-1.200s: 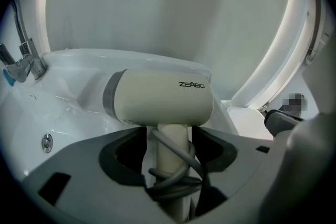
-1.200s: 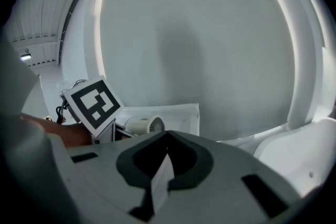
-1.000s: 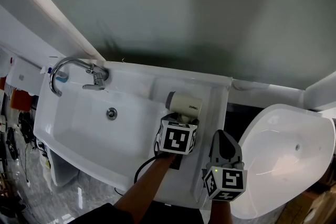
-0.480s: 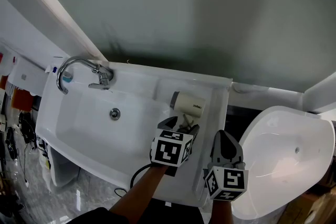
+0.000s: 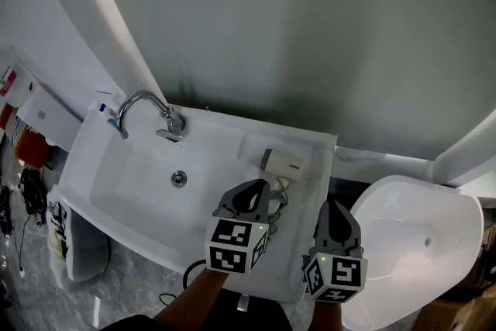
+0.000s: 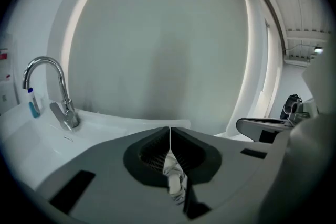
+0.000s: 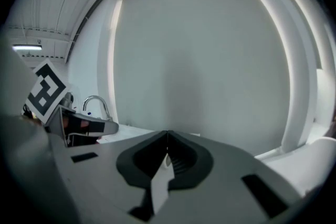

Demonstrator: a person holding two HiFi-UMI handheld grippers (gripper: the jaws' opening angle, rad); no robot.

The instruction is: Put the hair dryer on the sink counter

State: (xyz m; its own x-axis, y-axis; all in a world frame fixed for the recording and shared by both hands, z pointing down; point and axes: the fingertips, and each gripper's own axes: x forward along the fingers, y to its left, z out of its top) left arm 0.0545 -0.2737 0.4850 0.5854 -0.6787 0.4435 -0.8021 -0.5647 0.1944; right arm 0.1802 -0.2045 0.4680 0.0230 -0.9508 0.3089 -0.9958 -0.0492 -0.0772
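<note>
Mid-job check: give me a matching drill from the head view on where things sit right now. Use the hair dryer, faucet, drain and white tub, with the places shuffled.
Things:
1. hair dryer
2. faucet
3. drain
4. white tub

Places:
A. set in the floor of the basin
B. beyond the right edge of the sink counter
C. lying on the sink counter, right of the basin
D. on the basin's far rim, toward its left end

Pairs: 1-C, 2-D, 3-A, 4-B
</note>
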